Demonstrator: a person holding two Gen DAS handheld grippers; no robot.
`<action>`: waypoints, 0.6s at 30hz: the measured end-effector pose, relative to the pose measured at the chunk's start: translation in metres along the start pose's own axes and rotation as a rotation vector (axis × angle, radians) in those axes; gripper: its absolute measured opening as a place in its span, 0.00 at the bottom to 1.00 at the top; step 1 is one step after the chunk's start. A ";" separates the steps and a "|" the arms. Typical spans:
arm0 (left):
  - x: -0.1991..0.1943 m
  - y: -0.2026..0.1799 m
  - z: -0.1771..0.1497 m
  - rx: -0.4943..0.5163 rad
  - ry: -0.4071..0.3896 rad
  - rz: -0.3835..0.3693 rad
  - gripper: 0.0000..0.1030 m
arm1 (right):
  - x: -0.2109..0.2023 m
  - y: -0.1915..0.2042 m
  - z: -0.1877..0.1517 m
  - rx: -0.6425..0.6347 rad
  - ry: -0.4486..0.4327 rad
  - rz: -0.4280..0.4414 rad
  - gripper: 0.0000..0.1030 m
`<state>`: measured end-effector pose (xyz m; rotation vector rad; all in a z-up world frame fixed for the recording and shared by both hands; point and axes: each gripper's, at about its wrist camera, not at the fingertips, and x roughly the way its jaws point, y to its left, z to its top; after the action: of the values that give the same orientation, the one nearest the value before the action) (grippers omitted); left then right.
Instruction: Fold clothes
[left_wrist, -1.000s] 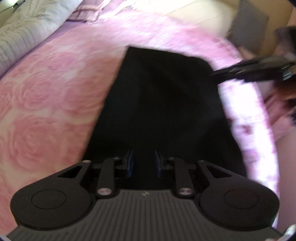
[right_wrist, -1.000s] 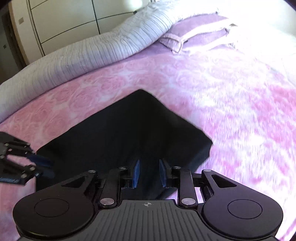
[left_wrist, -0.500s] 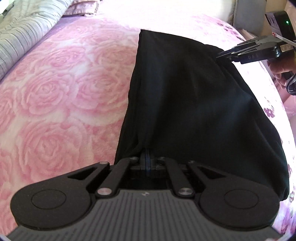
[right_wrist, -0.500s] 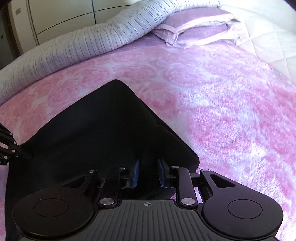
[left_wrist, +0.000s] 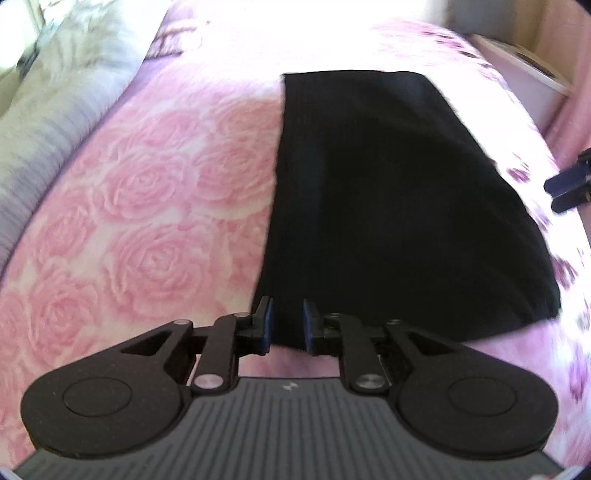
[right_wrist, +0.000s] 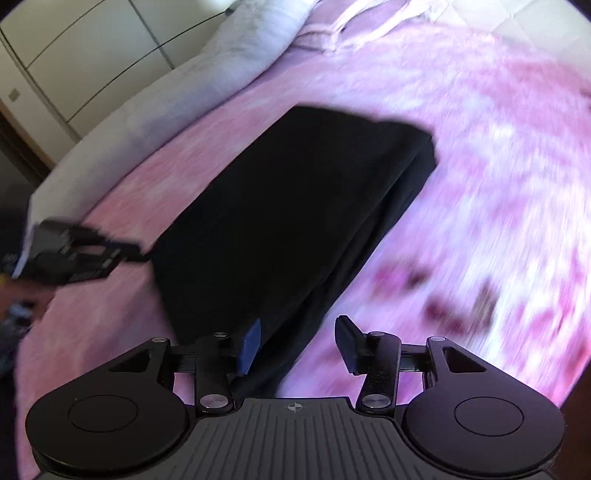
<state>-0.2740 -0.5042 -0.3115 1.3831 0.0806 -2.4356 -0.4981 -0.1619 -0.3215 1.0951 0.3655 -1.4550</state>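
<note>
Both jaws now part where they pinched before. Folded black garment (left_wrist: 388, 206) lies on the bed (left_wrist: 147, 192), its near edge between the opening left gripper (left_wrist: 287, 325) pads, untouched. Right gripper (right_wrist: 295, 347) opens, released, over its corner

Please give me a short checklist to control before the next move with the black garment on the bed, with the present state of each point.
1. Black garment lies folded on the pink bedspread: ok.
2. Left claw free of the cloth: cannot tell; jaws opening, near edge between the pads.
3. Right claw released: ok; jaws opening, wide gap, cloth edge beside one pad only.
4. Layers aligned at the far corner: not ok; lower layers show past the top one in the right wrist view.
5. Top surface free of wrinkles: cannot tell; blurred and dark.
</note>
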 end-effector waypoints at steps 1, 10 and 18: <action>-0.002 -0.006 -0.002 0.043 -0.003 -0.002 0.13 | -0.002 0.010 -0.009 -0.010 0.006 0.021 0.47; 0.046 0.003 0.001 0.137 0.043 -0.068 0.13 | 0.051 0.058 -0.028 -0.132 0.062 0.098 0.47; 0.014 -0.015 -0.023 0.437 0.013 0.074 0.32 | 0.017 0.074 -0.046 -0.323 0.105 -0.133 0.52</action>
<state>-0.2665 -0.4889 -0.3369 1.5390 -0.5192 -2.4745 -0.4106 -0.1539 -0.3306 0.9002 0.7332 -1.3971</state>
